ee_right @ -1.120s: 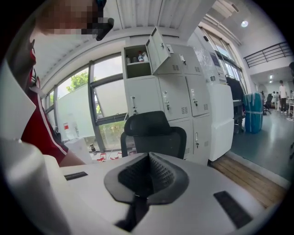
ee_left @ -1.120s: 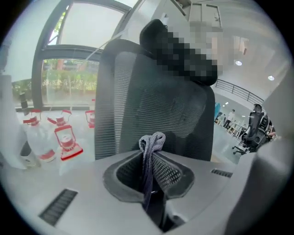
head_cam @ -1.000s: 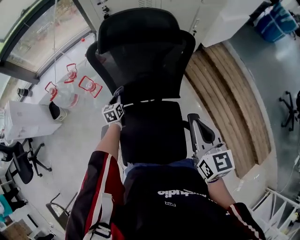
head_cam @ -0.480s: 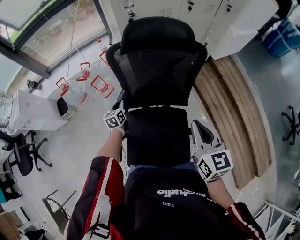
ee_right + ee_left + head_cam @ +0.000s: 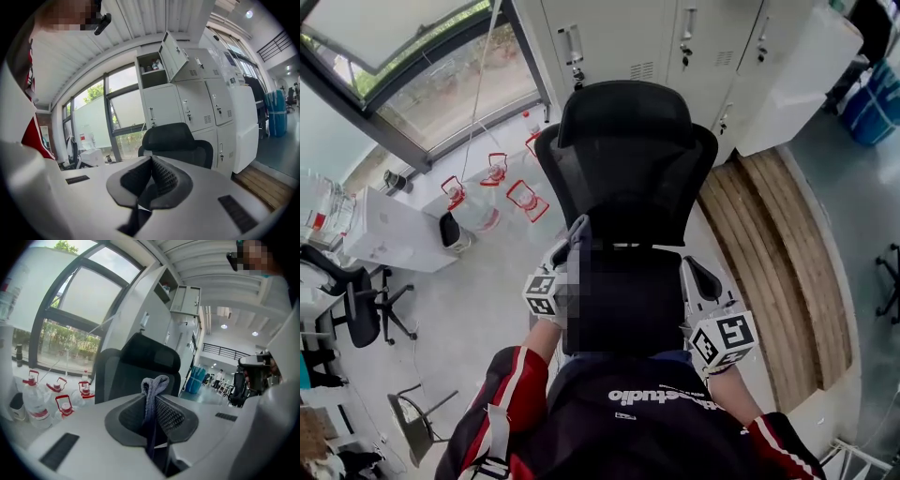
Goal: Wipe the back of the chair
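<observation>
Room: pale grey floor (image 5: 478,281), white metal lockers (image 5: 675,37) and a large window (image 5: 422,84) beyond, a wooden plank strip (image 5: 778,244) at right.
Chair: the black mesh office chair (image 5: 628,178) stands before the lockers, straight ahead of the person; backrest upright, long axis vertical, headrest on top.
Jugs: clear water jugs with red handles (image 5: 492,183) stand left of the chair.
Right side: the right gripper (image 5: 151,164) is clenched on nothing, near the armrest (image 5: 705,274).
Left side: the left gripper (image 5: 154,397) grasps a folded grey cloth (image 5: 152,387) beside the chair's left edge.
</observation>
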`<state>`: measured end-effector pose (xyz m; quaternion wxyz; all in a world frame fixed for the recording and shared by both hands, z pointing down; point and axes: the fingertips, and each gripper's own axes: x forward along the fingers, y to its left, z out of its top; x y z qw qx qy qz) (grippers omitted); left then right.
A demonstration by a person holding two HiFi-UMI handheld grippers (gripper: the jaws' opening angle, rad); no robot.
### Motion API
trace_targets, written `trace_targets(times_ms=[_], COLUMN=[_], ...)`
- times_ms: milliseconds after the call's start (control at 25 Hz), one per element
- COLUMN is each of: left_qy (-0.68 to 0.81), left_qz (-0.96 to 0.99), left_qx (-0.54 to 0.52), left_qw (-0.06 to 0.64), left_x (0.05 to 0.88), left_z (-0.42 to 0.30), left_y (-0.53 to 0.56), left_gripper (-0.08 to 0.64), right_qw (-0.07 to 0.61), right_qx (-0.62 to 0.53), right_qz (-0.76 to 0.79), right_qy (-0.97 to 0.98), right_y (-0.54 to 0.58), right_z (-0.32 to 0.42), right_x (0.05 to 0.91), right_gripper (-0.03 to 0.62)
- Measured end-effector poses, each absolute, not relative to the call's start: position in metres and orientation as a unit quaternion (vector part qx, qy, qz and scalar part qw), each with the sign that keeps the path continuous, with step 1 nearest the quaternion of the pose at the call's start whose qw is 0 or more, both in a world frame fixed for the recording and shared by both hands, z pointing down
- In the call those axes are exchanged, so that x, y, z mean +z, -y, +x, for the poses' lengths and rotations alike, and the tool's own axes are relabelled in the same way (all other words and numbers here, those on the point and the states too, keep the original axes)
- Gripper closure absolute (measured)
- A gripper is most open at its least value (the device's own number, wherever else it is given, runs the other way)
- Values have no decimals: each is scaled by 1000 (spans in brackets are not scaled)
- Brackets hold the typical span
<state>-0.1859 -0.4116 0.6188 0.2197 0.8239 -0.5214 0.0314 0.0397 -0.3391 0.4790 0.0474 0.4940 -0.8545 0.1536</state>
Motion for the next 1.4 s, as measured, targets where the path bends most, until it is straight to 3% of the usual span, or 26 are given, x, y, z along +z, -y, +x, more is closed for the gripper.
trace_targets(times_ms=[360, 640, 1040, 1400], left_qy=[494, 519, 561, 540], left_qz=[851, 843, 819, 833], left_qx=[23, 15, -17, -29], left_qw=[174, 142, 119, 117], left_x=[541, 506, 461, 423], left_z=[-117, -150, -230, -219], left_y=[351, 251, 22, -114], left_gripper=[500, 500, 500, 500], right_qw=[25, 21, 35, 38], right_qx=[148, 121, 101, 80], right_qz=[473, 450, 461, 459], right_qy=[868, 884, 881, 884], right_y=[331, 254, 41, -85], right_z=[64, 36, 2, -3], right_x=[468, 451, 424, 386], right_gripper=[578, 578, 578, 578])
